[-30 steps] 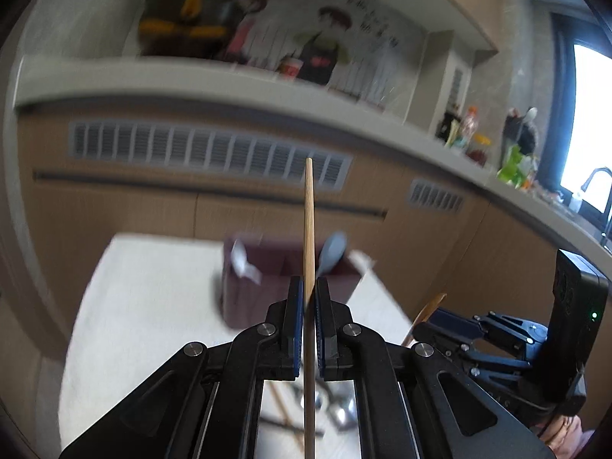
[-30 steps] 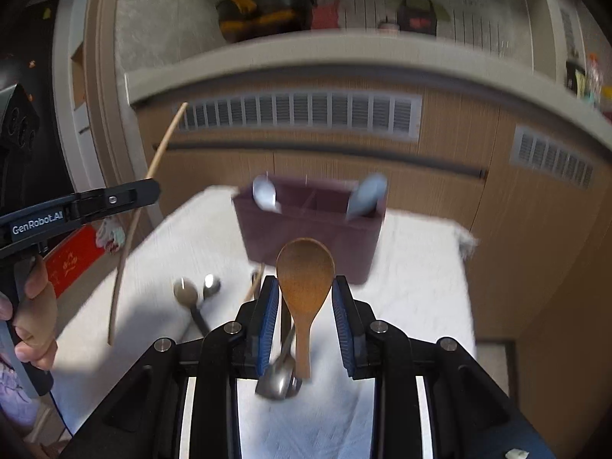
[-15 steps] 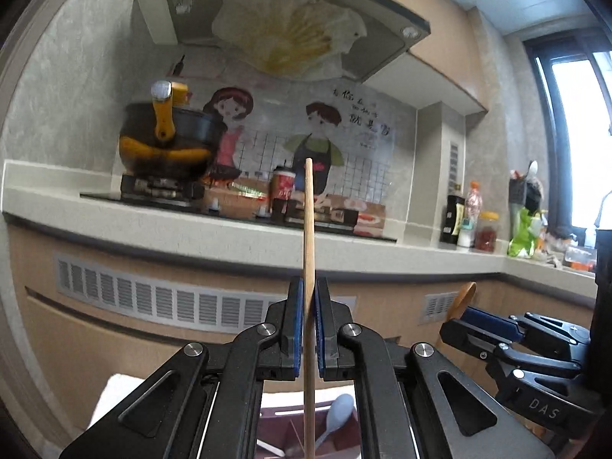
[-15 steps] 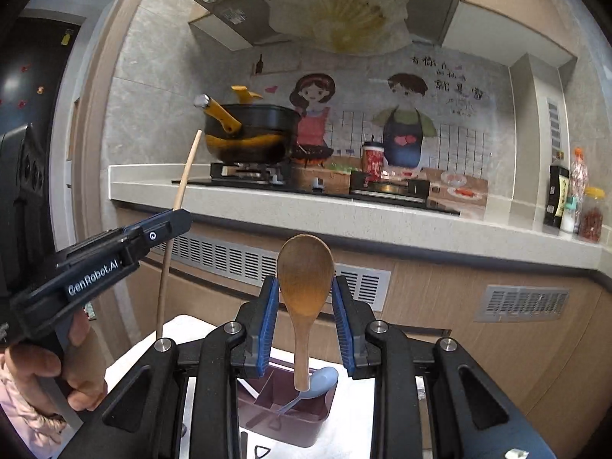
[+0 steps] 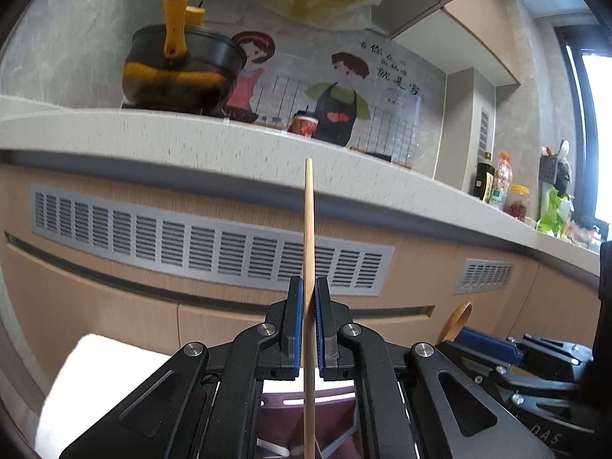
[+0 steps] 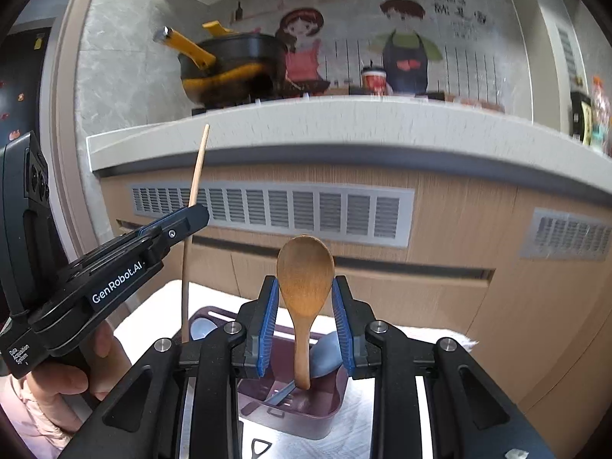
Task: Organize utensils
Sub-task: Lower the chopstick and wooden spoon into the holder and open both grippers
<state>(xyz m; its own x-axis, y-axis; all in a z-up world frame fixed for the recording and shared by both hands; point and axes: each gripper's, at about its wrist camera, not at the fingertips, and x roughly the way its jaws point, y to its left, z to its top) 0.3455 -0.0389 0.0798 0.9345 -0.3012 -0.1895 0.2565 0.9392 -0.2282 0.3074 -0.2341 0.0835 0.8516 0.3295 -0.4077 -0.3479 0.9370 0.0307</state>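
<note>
On my left, the left gripper (image 5: 309,325) has its blue ribbed fingers (image 5: 298,329) pinched tight on a thin, round wooden chopstick (image 5: 309,237) — it stands upright between the pads, running well above them and down past them toward the caddy. From the right wrist view a bare hand (image 6: 72,375) grips that tool's black handle. Further right, my right gripper (image 6: 305,306) holds a smooth wooden spoon (image 6: 305,279), bowl up, its oval bowl sitting between the narrowly parted fingers, handle hanging over the maroon plastic caddy (image 6: 294,409). The caddy stands on a white, nubbly cloth (image 6: 359,417) covering the table, with pale blue-grey spoons (image 6: 325,355) inside.
</note>
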